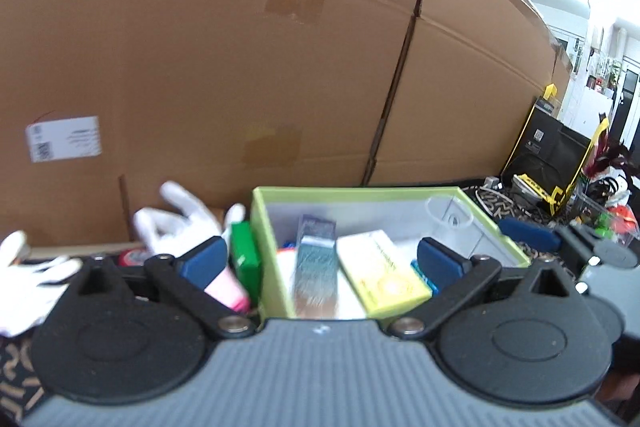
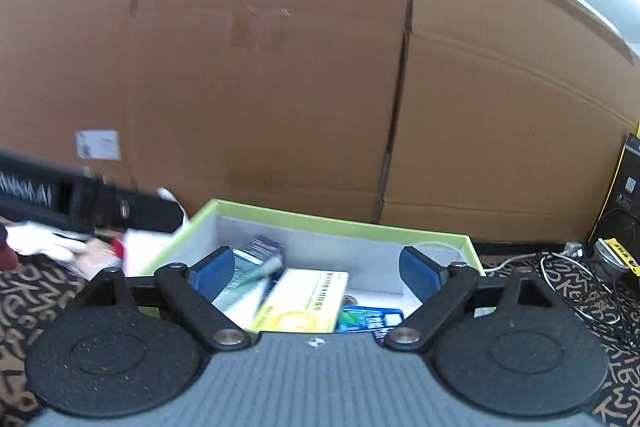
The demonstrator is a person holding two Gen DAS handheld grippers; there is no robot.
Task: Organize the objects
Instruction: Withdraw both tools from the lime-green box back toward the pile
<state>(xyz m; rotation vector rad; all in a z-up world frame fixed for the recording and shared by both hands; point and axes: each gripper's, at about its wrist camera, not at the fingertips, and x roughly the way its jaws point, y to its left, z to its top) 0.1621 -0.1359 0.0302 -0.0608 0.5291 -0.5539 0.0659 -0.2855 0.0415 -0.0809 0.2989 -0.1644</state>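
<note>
A green-rimmed box (image 1: 516, 254) (image 2: 332, 219) sits in front of both grippers. It holds a yellow packet (image 1: 380, 273) (image 2: 304, 301), a dark blue-grey carton (image 1: 314, 259) (image 2: 260, 255) and a blue pack (image 2: 370, 319). My left gripper (image 1: 320, 261) is open and empty, over the box's left wall. My right gripper (image 2: 318, 269) is open and empty above the box. A green packet (image 1: 245, 259) and a pink item (image 1: 226, 287) lie just left of the box, beside white gloves (image 1: 180, 219).
Large cardboard boxes (image 1: 240, 67) (image 2: 280, 87) form a wall behind. The other gripper shows at the right edge (image 1: 580, 251) and at the left (image 2: 80, 199). A black-and-yellow case (image 1: 552, 155) and cables (image 2: 568, 279) lie right on the patterned cloth (image 2: 32, 291).
</note>
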